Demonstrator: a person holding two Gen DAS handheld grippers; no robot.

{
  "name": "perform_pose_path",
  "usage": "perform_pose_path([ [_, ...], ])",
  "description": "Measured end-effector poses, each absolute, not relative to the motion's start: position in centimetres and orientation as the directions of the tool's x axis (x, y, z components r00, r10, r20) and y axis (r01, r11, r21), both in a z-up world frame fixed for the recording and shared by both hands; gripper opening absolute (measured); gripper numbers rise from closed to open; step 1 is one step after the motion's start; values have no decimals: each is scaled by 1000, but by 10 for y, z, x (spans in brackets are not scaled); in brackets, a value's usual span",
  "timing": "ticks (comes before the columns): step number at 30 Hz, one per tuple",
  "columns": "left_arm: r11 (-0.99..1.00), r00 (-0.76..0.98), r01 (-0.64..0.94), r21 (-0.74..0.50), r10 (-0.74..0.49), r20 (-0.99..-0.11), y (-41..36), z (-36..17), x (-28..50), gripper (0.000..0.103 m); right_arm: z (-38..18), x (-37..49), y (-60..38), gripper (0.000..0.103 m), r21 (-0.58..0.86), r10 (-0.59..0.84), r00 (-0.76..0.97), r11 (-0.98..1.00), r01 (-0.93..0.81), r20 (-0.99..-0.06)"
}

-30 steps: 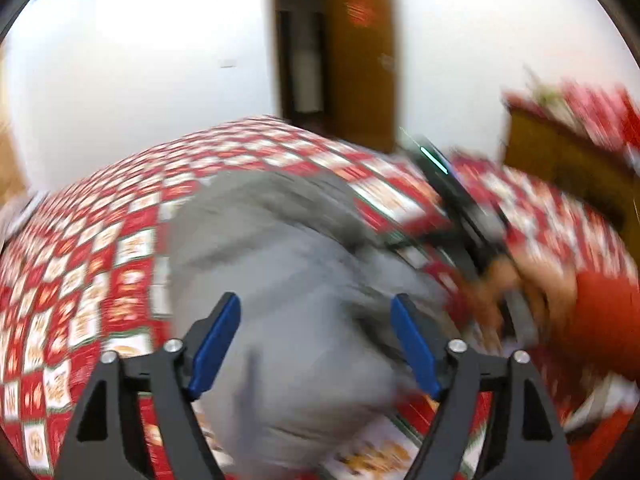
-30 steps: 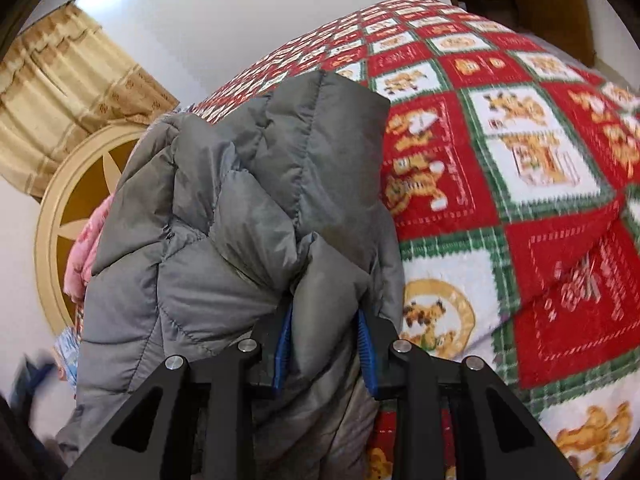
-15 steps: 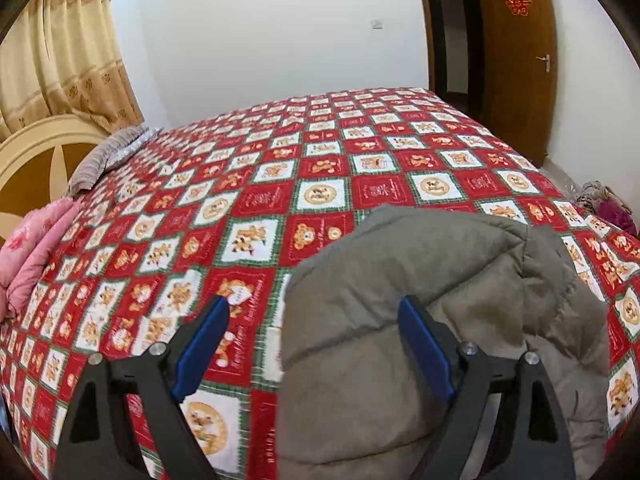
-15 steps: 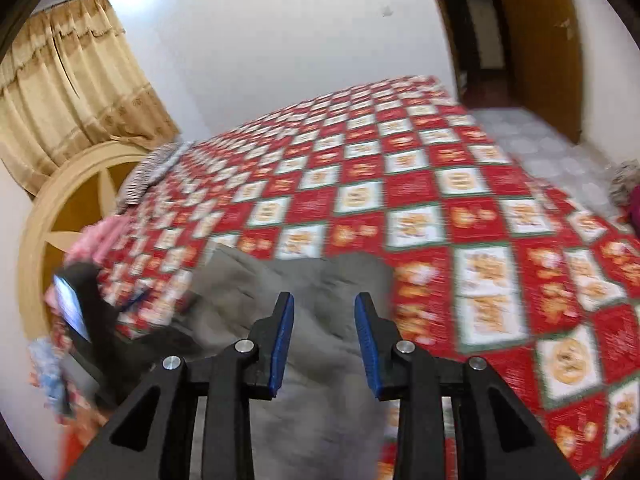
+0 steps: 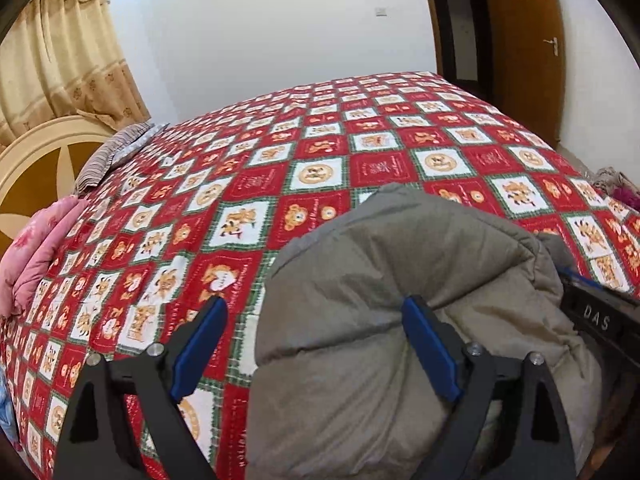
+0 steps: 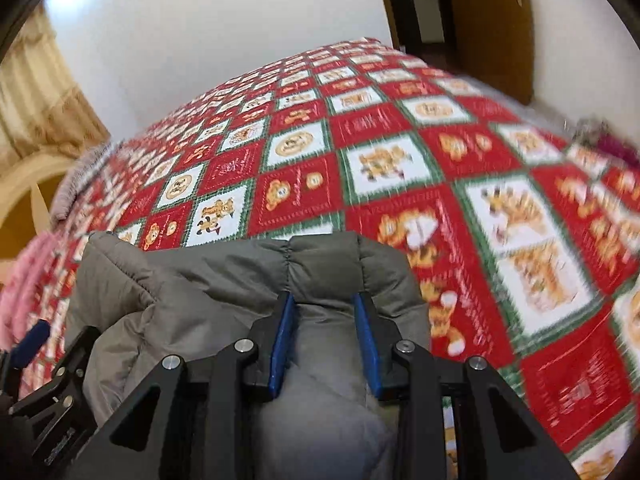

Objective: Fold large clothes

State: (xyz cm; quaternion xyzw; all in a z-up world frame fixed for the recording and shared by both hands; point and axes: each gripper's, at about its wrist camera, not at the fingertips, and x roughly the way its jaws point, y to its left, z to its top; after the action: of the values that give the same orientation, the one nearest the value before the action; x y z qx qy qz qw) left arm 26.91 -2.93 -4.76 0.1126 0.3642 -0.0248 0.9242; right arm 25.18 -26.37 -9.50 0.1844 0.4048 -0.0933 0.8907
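- The jacket (image 5: 400, 300) is a grey quilted bundle, already doubled over, lying on the near part of the quilt (image 5: 280, 160), close to both grippers.
- In the left wrist view the bundle's long axis runs roughly left to right, across the line of the fingers; its rounded fold faces away, toward the far side of the bed.
- The right gripper (image 6: 325, 312) sits at the bundle's near edge. Its jaws are narrow and pinch a thick ridge of padding between the blue pads (image 6: 282, 336).
- The left gripper (image 5: 312, 340) has its jaws wide. The right pad (image 5: 428, 348) presses into the padding; the left pad (image 5: 200, 344) stands over bare quilt, apart from the fabric. Nothing is gripped here.
- The jacket therefore lies off-centre to the left gripper, toward its right side and forward.
- Judgement: the right gripper controls the bundle; the left is nearer the bundle's free left edge and must shift right or close on that edge before the next fold.
- Risk, as a judgement: puffy padding springs back, so a one-sided hold may let the fold open.
- Pink bedding (image 5: 36, 248) and a striped pillow (image 5: 116, 152) lie well apart at the headboard (image 5: 32, 160) end.
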Motion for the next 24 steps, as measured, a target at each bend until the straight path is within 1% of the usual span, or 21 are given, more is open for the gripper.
perform_pose_path([
  [4,972,737,138,188,26,-676,-35,-58,272,94,-111,247,-263,33,291,-3,671,899,326,-742],
  [7,976,716,147,160,7,-698,-34,-70,281,96,-114,249,-262,33,285,-13,672,899,332,-741],
  [11,985,661,152,76,-45,-749,-27,-86,297,103,-117,249,-262,33,290,-19,683,897,335,-730],
  [14,988,617,155,19,-82,-783,-23,-98,308,103,-117,251,-259,33,270,-40,681,900,343,-731],
  [19,989,601,147,22,-72,-796,-26,-103,311,103,-118,258,-253,33,214,-87,667,910,356,-740],
  [22,988,584,155,-2,-94,-806,-23,-100,309,103,-117,258,-258,34,240,-50,665,910,337,-745],
  [24,979,537,197,-44,-145,-831,-13,-90,308,102,-108,260,-262,33,237,1,627,927,292,-779],
])
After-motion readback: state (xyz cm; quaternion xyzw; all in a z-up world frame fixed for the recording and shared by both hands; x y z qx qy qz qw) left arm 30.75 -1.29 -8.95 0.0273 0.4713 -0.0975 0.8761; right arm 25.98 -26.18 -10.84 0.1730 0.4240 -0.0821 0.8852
